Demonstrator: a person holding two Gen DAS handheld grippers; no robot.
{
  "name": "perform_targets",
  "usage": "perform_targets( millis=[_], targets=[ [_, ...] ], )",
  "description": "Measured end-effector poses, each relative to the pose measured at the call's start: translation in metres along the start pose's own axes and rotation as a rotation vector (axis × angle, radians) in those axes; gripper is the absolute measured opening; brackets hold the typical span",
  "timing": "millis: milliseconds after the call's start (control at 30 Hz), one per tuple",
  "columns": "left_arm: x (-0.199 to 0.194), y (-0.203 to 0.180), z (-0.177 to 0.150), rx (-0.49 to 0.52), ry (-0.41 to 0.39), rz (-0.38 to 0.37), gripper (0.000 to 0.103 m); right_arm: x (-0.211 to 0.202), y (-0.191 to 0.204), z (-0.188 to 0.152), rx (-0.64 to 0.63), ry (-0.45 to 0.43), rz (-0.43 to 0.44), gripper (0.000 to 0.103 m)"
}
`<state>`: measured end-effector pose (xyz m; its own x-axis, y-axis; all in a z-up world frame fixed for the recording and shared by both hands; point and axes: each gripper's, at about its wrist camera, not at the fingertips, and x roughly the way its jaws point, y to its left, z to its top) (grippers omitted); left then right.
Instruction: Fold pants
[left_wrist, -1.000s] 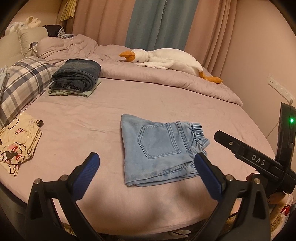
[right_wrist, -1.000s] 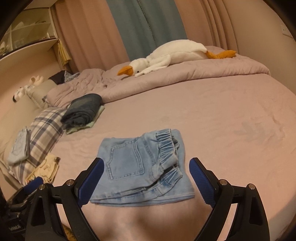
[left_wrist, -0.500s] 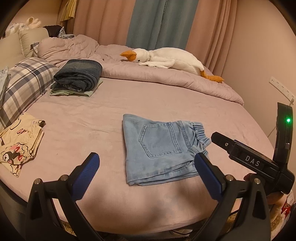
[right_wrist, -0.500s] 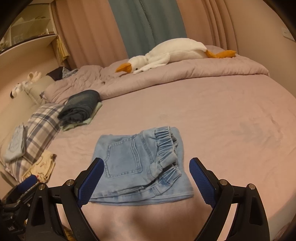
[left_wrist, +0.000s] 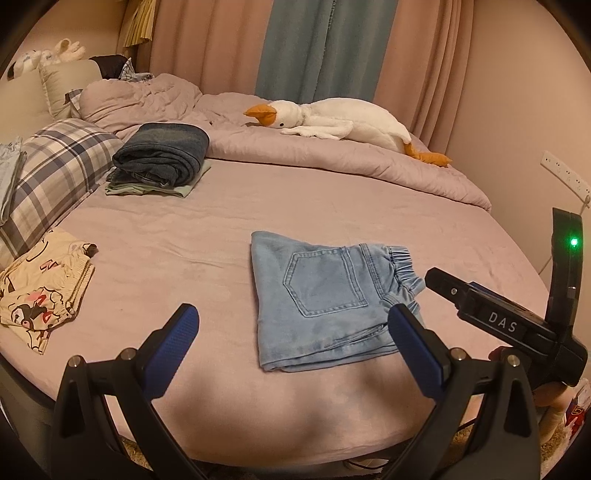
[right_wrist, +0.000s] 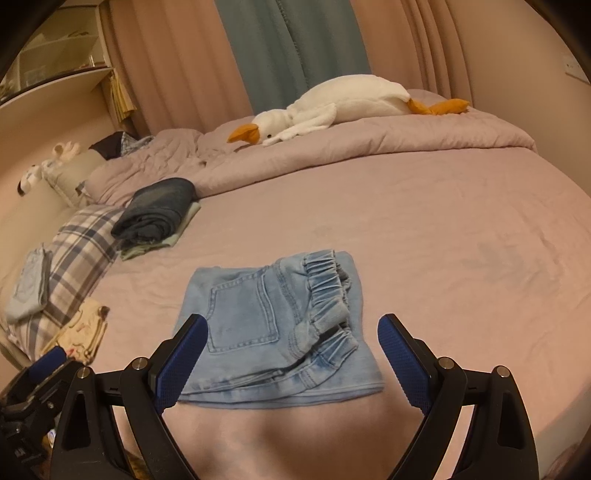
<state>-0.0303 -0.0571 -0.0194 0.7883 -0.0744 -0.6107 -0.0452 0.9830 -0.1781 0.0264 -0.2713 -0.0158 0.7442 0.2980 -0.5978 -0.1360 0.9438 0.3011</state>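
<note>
Light blue denim pants (left_wrist: 325, 299) lie folded into a small rectangle on the pink bed sheet (left_wrist: 177, 236), back pocket up, elastic waistband to the right. They also show in the right wrist view (right_wrist: 273, 328). My left gripper (left_wrist: 291, 347) is open and empty, held above the bed's near edge, just short of the pants. My right gripper (right_wrist: 291, 354) is open and empty, hovering over the near edge of the pants. The right gripper's body shows at the right of the left wrist view (left_wrist: 517, 325).
A stack of folded dark jeans (left_wrist: 162, 155) sits at the back left beside a plaid pillow (left_wrist: 55, 177). Folded cartoon-print shorts (left_wrist: 40, 291) lie at the left edge. A plush goose (left_wrist: 332, 118) lies on the bunched duvet behind.
Both grippers have drawn back and up slightly from the folded pants. The pants have not moved.
</note>
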Motion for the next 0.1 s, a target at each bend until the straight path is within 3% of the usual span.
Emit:
perform_targets(
  millis=[100],
  targets=[
    [0.0001, 0.0007, 0.0004, 0.002, 0.002, -0.001, 0.102, 0.0006, 0.0011, -0.0002, -0.001, 0.002, -0.003, 0.093]
  ],
)
